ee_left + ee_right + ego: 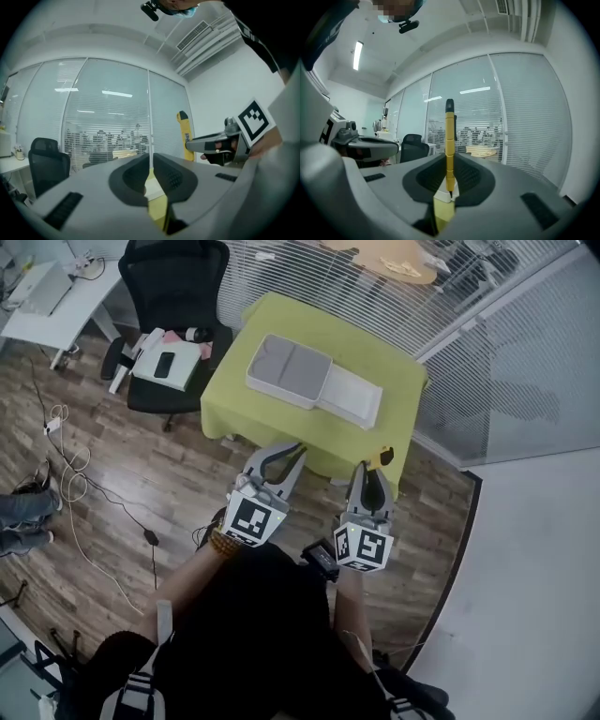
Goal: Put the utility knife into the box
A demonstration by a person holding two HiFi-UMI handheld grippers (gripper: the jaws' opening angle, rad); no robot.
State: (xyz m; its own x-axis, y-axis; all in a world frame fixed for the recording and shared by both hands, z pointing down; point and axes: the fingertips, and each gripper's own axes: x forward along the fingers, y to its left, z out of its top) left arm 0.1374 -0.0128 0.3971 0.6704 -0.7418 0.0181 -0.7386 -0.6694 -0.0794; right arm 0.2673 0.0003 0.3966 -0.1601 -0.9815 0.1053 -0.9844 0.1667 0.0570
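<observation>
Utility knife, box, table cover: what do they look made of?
Utility knife: yellow body, likely moulded plastic, matte, ridged in segments, with a black end cap.
Box: pale grey and white, smooth matte flat panels; card or plastic, cannot tell which.
Table cover: yellow-green fabric; it drapes over the edges in soft folds.

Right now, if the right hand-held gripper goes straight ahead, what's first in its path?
Likely the near corner of the green table: the right hand-held gripper, shut on the utility knife, points there. Height unclear; it may pass over toward the box.
</observation>
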